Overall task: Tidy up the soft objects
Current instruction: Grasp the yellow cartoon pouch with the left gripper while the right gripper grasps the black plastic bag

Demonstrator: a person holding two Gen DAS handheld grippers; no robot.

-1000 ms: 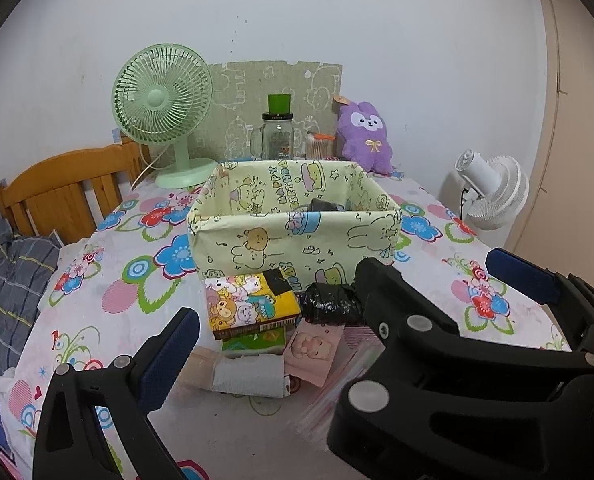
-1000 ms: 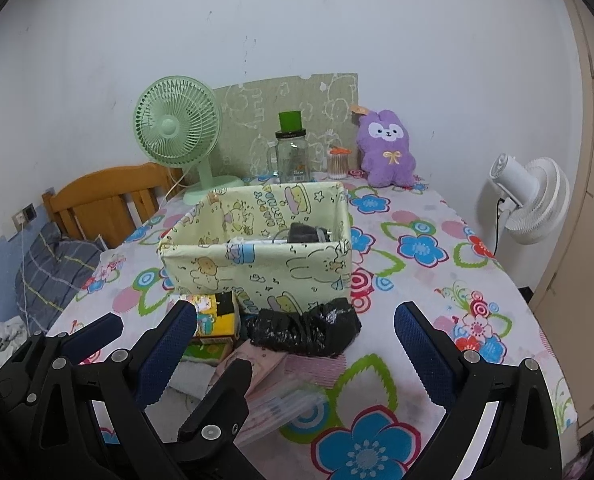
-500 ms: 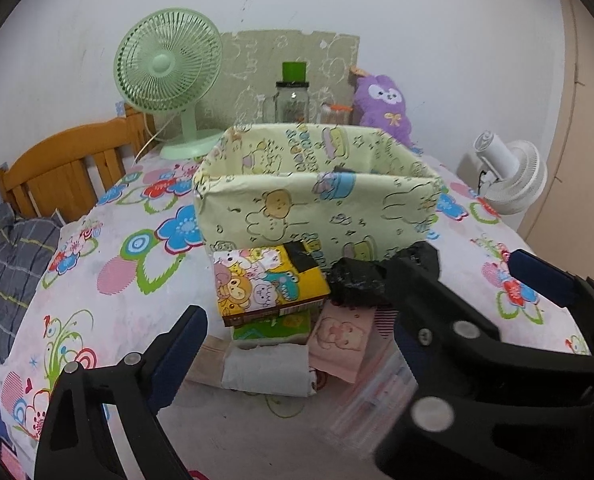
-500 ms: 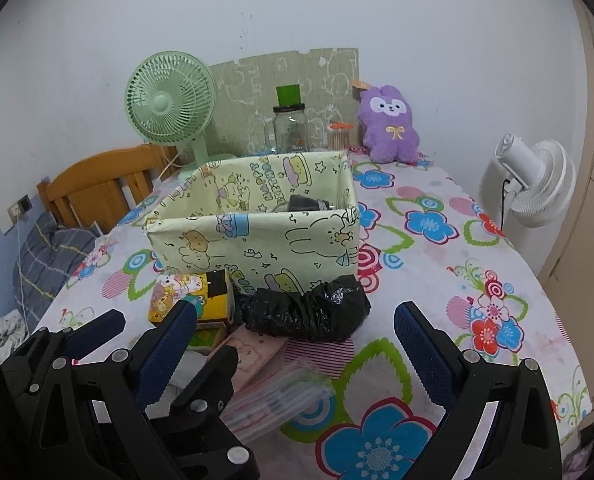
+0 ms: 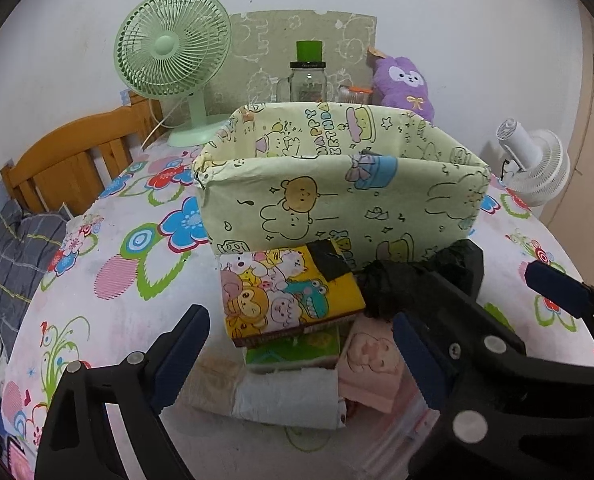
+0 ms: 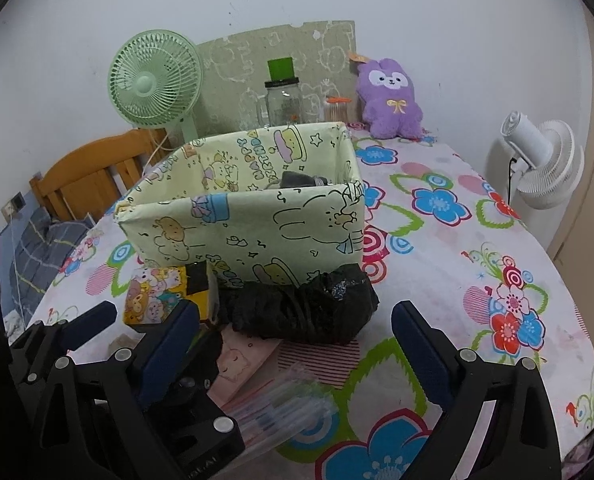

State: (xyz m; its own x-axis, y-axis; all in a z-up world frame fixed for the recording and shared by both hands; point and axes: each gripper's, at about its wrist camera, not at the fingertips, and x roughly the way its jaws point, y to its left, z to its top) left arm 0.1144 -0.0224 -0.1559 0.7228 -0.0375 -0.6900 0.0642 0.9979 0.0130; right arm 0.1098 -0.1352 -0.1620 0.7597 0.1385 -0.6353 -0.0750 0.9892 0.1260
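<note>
Both tools spread wide with nothing between the pads: left tool (image 5: 297, 356) over the yellow cartoon pack (image 5: 289, 292), right tool (image 6: 297, 344) over the black bag (image 6: 303, 308). Soft items lie piled on the desk (image 6: 437, 248), touching the near wall of the fabric box (image 6: 249, 220).

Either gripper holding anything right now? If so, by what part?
Nothing held. Left gripper is open over the yellow cartoon pack; right gripper is open before the black bag bundle, touching nothing.
</note>
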